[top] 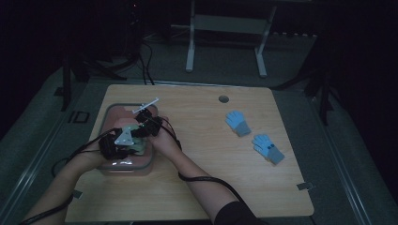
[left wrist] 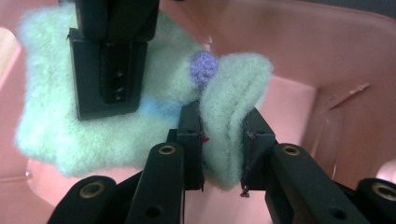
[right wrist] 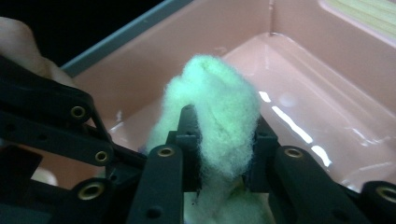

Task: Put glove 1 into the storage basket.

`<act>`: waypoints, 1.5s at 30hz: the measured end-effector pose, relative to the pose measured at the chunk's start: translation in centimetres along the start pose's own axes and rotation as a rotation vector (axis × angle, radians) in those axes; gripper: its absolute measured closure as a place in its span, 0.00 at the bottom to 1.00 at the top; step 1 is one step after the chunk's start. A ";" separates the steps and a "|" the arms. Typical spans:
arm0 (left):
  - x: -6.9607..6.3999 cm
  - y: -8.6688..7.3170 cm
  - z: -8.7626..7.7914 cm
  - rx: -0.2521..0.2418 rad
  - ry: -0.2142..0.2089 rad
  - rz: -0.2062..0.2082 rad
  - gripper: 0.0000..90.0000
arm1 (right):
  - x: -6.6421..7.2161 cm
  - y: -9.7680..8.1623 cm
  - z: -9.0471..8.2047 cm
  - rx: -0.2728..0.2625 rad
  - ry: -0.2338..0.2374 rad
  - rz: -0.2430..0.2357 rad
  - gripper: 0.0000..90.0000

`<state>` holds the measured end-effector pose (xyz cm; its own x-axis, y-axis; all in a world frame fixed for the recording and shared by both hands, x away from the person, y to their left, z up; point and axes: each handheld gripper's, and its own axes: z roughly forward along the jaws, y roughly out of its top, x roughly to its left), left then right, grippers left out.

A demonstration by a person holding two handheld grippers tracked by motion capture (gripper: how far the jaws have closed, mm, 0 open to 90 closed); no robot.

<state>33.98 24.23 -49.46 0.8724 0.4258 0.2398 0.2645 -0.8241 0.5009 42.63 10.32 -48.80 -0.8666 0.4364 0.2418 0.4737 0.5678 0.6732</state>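
Observation:
A pale green fuzzy cloth (left wrist: 70,126) with a small purple knot (left wrist: 203,67) lies inside a pink plastic bin (top: 126,168) at the table's left. Both grippers reach down into that bin. My left gripper (left wrist: 224,135) is shut on an upright fold of the cloth. My right gripper (right wrist: 224,140) pinches a fluffy bunch of the same green cloth (right wrist: 215,98) between its pads. Seen from the left gripper view, the right gripper (left wrist: 109,79) stands on the cloth's far part. From above, the left gripper (top: 129,140) and right gripper (top: 146,125) sit close together over the bin.
Two blue knit gloves (top: 238,122) (top: 267,147) lie on the right half of the wooden table (top: 211,187). A round cable hole (top: 223,99) sits near the far edge. The bin's pink walls (right wrist: 299,56) rise close around both grippers.

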 end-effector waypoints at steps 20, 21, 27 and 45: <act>0.6 -0.6 -1.4 0.047 0.020 -0.240 0.46 | 0.4 -0.2 -2.0 -0.030 -0.018 -0.015 0.30; 0.4 -0.6 -1.7 0.035 0.021 -0.252 0.45 | 0.5 -0.3 -2.4 -0.040 -0.002 -0.015 0.28; -0.4 0.3 -2.6 0.037 0.039 -0.274 0.41 | 0.6 -1.0 -4.3 -0.091 0.029 -0.016 0.22; -4.3 7.5 -1.9 -0.065 -0.055 -0.193 0.42 | -2.0 -6.3 -11.1 -0.117 0.013 -0.039 0.19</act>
<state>31.46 16.94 -45.20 0.8296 0.5511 0.0890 0.4035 -0.7022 0.5866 39.62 -1.87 -45.76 -0.8865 0.4058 0.2224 0.4187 0.4986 0.7590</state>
